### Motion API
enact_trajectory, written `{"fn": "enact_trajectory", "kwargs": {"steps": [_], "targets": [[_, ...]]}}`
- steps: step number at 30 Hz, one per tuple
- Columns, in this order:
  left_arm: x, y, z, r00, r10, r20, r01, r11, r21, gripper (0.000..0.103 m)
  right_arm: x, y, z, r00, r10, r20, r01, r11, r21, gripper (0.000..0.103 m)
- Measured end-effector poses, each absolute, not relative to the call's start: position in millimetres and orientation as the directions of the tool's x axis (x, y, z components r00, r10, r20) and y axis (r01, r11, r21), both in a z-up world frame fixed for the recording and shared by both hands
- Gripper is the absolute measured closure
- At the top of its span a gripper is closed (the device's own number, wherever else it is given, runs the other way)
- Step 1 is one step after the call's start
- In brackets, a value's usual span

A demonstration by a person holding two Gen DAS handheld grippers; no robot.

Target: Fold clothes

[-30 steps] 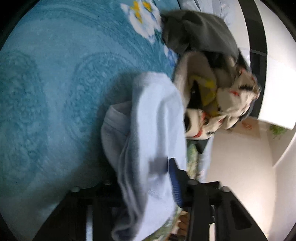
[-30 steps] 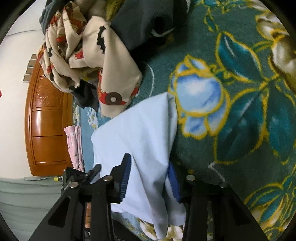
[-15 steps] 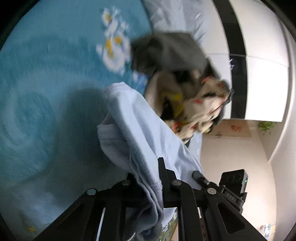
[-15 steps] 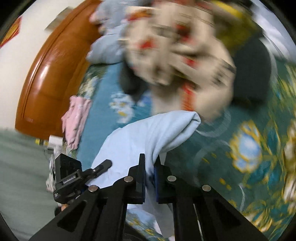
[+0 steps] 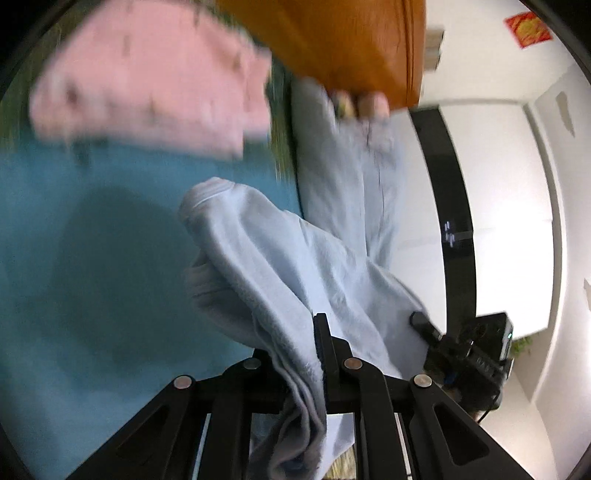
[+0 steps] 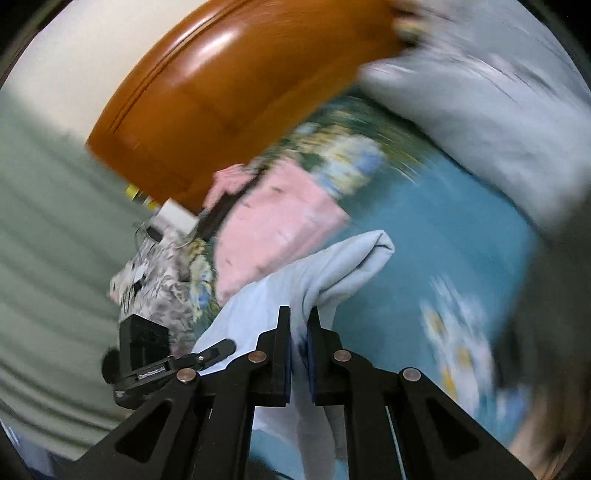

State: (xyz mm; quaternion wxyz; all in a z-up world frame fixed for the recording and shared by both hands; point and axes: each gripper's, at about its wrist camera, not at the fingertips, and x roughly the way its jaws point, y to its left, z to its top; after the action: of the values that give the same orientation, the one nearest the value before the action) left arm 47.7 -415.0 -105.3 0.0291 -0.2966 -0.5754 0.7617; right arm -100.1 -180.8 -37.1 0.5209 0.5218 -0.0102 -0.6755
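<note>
Soft, fleecy pale blue cloth garment (image 5: 295, 266) pinched in matt black plastic grippers, beside glossy orange-brown wooden headboard (image 6: 229, 92).

Left gripper (image 5: 319, 345) — matte black, angular linkage arms with triangular cut-outs, round silver pivot screws. Right gripper (image 6: 298, 345) — same black frame, blue pads lining inner finger faces, silver screws. Black boxy camera block with small white lettering on each.

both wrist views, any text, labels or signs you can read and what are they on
No text can be read.
Red wall paper, left wrist view: yellow marks, blurred.
Black camera on the other gripper, right wrist view: pale lettering strip, too small.
Black panel: small white marks, not readable.
</note>
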Motion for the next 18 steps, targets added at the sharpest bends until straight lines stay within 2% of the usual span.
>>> {"fn": "enact_trajectory", "kwargs": {"steps": [9, 14, 18], "targets": [[31, -569, -73, -0.893, 0.110, -0.437, 0.358, -0.416, -0.836, 0.090, -126, -408, -13, 0.150, -0.695, -0.703, 0.875, -0.237, 0.421, 0.097], [22, -625, -95, -0.875, 0.023, -0.483, 0.434, -0.404, -0.805, 0.090, -132, -483, -45, 0.134, -0.661, -0.738, 0.898, -0.235, 0.373, 0.097], [16, -642, -138, -0.813, 0.044, -0.581, 0.529, -0.362, -0.768, 0.089, -140, -512, -101, 0.097, -0.564, -0.820, 0.885, -0.327, 0.330, 0.097]]}}
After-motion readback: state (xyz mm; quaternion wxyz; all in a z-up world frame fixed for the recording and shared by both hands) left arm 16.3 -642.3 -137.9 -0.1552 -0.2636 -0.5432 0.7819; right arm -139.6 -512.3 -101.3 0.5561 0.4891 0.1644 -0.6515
